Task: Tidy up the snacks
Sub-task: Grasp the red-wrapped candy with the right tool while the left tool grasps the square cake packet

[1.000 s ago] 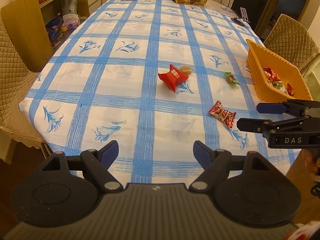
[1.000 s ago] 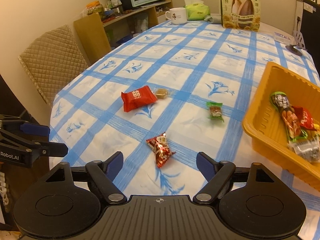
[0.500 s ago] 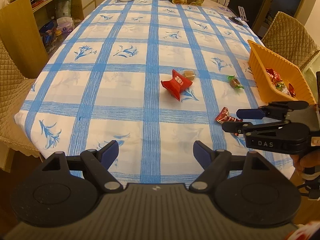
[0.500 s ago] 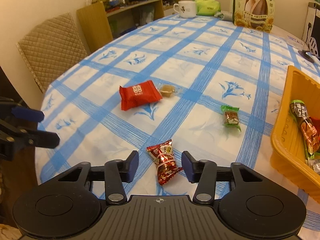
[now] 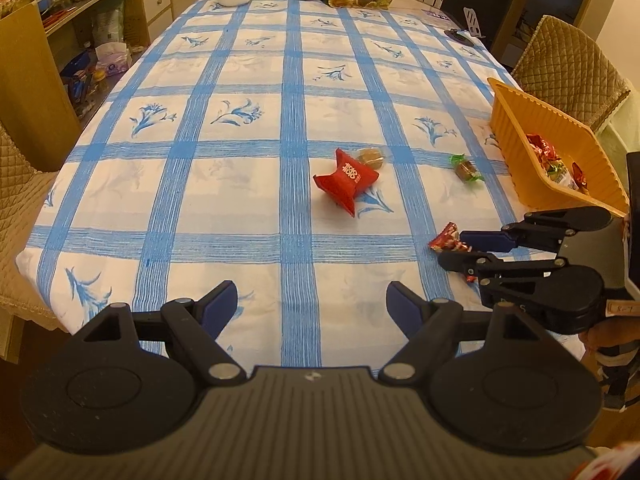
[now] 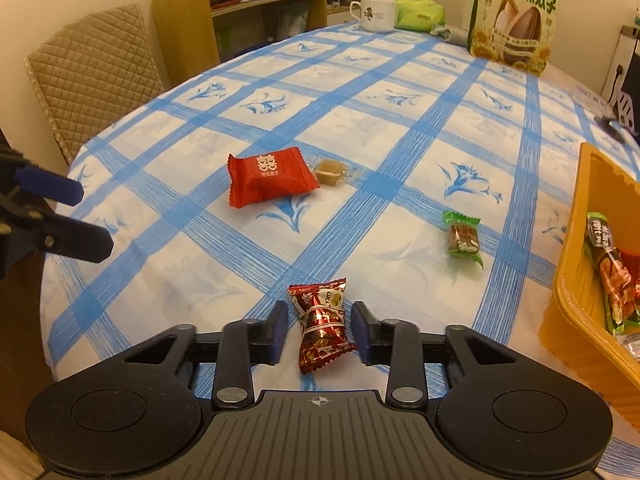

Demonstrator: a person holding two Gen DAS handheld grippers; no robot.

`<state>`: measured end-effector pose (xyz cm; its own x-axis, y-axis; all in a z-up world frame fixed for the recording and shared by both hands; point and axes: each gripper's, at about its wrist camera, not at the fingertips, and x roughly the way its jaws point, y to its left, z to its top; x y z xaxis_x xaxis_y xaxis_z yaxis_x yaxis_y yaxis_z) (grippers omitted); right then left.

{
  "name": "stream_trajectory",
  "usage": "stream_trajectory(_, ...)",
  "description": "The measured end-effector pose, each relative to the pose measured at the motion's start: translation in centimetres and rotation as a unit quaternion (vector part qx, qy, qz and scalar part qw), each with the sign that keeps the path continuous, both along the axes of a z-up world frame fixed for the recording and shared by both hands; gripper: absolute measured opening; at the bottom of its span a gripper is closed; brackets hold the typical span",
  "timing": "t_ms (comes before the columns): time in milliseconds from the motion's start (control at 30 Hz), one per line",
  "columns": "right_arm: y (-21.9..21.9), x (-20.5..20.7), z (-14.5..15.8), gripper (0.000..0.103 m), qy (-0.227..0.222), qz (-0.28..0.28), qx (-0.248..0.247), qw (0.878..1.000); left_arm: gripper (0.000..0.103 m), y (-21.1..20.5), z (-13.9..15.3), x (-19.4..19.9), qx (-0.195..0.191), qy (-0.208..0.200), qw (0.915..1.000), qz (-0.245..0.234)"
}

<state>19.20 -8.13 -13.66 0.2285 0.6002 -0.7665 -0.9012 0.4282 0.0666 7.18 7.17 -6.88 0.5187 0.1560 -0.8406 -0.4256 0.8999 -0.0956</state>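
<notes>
Lower centre of the left wrist view: left gripper [image 5: 312, 300] spread wide over bare tablecloth [image 5: 240, 184], nothing between its fingers. Right gripper [image 5: 450, 246] at right edge, around the red foil candy [image 5: 446, 240].

Right wrist view, bottom centre: right gripper [image 6: 320, 330] jaws closing, red foil candy [image 6: 322, 322] between them, pads not yet pressing. Orange basket [image 6: 576, 292] at right edge.

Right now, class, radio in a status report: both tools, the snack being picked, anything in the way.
Left tool open, empty. Right tool closing around red patterned candy, pads not yet pressing. Orange basket to its right; path looks clear.
</notes>
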Motion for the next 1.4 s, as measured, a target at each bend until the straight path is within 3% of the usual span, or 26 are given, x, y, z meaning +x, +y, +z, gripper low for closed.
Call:
stream_trajectory(233, -0.4, 0.7, 0.4, 0.021, 0.009, -0.016, 0.011, 1.000, 0.080, -0.2, 0.1, 1.5, 0.005, -0.009, 0.9997, -0.023)
stream_trajectory(567, -3.1, 3.1, 4.1, 0.021, 0.028, -0.081, 0.067, 0.994, 0.078, -0.3, 0.4, 5.0, 0.021, -0.038, 0.9958, -0.080)
stream_trajectory(767, -5.1, 4.9, 6.1, 0.021, 0.031, -0.129, 0.091, 0.987, 0.068, 0.2, 0.0, 8.7, 0.042, -0.045, 0.9892, -0.133)
stream_trajectory(1000, -7.1, 5.9, 7.6, 0.021, 0.031, -0.175, 0.110, 0.978, 0.060, 0.7, -2.3, 13.1, 0.065, -0.016, 0.9786, -0.195)
stream_trajectory(1400, -9.6, 6.6, 8.4, 0.021, 0.032, -0.231, 0.113, 0.966, 0.044, 2.5, -5.2, 17.3, 0.070, 0.022, 0.9704, -0.230)
